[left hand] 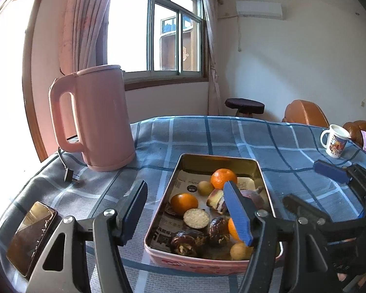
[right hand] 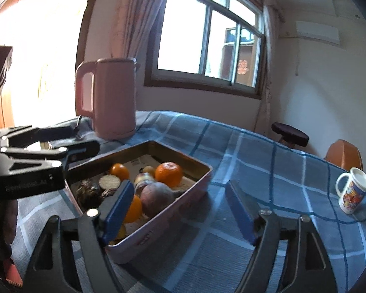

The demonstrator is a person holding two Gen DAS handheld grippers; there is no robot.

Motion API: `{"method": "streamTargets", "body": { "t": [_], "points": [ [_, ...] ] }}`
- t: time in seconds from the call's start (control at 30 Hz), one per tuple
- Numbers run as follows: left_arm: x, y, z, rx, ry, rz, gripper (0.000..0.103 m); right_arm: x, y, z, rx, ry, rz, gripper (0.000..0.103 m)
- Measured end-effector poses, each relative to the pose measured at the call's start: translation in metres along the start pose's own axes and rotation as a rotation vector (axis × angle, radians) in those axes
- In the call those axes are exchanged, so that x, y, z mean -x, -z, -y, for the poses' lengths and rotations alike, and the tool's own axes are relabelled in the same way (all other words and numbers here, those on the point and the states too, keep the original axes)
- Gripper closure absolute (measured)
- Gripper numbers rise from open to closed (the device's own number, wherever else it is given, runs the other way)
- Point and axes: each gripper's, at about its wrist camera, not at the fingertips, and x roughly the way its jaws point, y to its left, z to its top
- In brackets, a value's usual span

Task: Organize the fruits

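A metal tin (left hand: 262, 168) (right hand: 202, 168) lined with newspaper sits on the checked cloth. It holds several fruits: oranges (left hand: 223, 177) (right hand: 168, 173), a small tan fruit (left hand: 205, 187), dark wrinkled fruits (left hand: 186, 241), a cut round piece (left hand: 196, 217) and a purple-red fruit (right hand: 156, 199). My left gripper (left hand: 186, 213) is open and empty above the tin's near left side. My right gripper (right hand: 180, 213) is open and empty above the tin's right corner; it also shows in the left wrist view (left hand: 329, 171).
A pink kettle (left hand: 95, 119) (right hand: 112, 97) stands at the back left with its plug (left hand: 68, 174) on the cloth. A phone (left hand: 31, 236) lies at the near left. A printed mug (left hand: 335, 140) (right hand: 353, 190) stands at the right. A stool (left hand: 244, 106) and chairs (left hand: 305, 114) stand beyond the table.
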Motion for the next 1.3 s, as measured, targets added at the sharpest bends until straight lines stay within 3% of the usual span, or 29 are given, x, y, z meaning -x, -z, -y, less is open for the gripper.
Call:
{"method": "streamTargets", "body": {
  "t": [0.37,1.3],
  "points": [
    [0.01,-0.001,0.013,-0.016,0.017,0.016,0.029,0.038,-0.014,0.017,-0.011,0.114,0.085,0.008],
    [0.028,-0.006,0.032,-0.045,0.038,0.044,0.028,0.073,-0.012,0.038,-0.06,0.163,0.131,0.005]
  ]
}}
